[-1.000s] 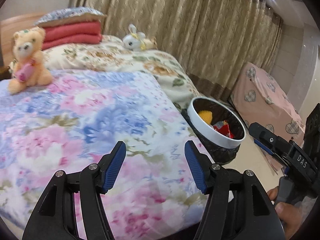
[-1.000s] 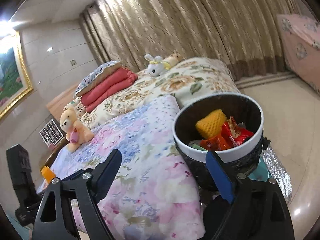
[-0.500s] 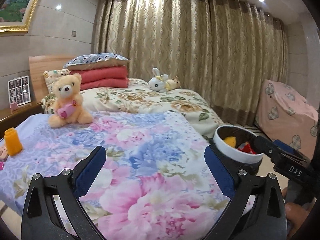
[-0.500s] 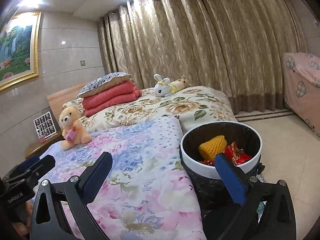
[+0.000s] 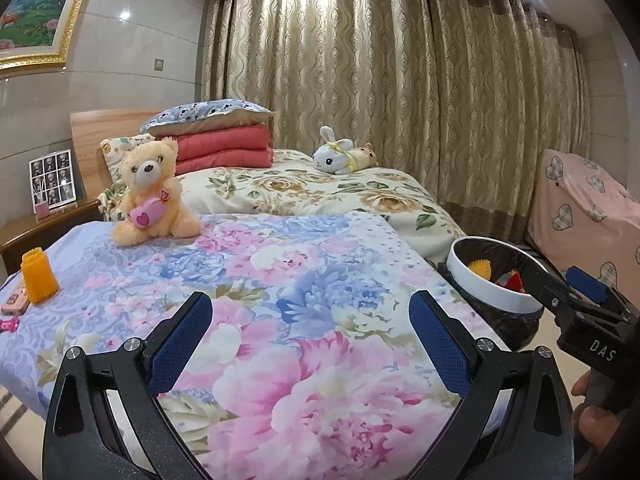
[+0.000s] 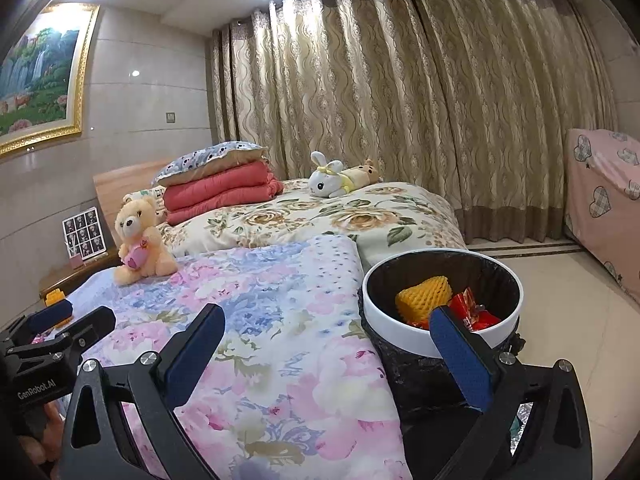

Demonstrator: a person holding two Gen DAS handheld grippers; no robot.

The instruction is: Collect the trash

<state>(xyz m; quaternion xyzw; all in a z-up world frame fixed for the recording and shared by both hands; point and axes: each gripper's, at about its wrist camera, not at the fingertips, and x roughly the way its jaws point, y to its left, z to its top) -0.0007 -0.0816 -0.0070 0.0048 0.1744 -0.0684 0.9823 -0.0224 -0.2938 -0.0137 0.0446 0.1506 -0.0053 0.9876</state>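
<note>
A white-rimmed bin (image 6: 400, 332) with a black liner stands on the floor at the bed's right side. In it lie a yellow foam net (image 6: 424, 298) and red wrappers (image 6: 476, 314). My right gripper (image 6: 328, 332) is open and empty, low over the bed's corner next to the bin. My left gripper (image 5: 310, 320) is open and empty over the floral quilt (image 5: 304, 280). An orange foam net (image 5: 38, 276) stands on the quilt's far left edge. The bin (image 5: 480, 288) also shows at the right of the left wrist view, behind the right gripper (image 5: 554, 272).
A teddy bear (image 5: 148, 196) sits on the quilt. A pink phone-like object (image 5: 14, 302) lies by the orange net. Folded red blankets (image 5: 224, 152) and a plush rabbit (image 5: 336, 156) are further back. A pink covered piece of furniture (image 5: 588, 208) stands right of the bin.
Both views swung up from the quilt and bin to level across the bed. The left jaws widened a lot, the right jaws a little. The orange net came into view.
</note>
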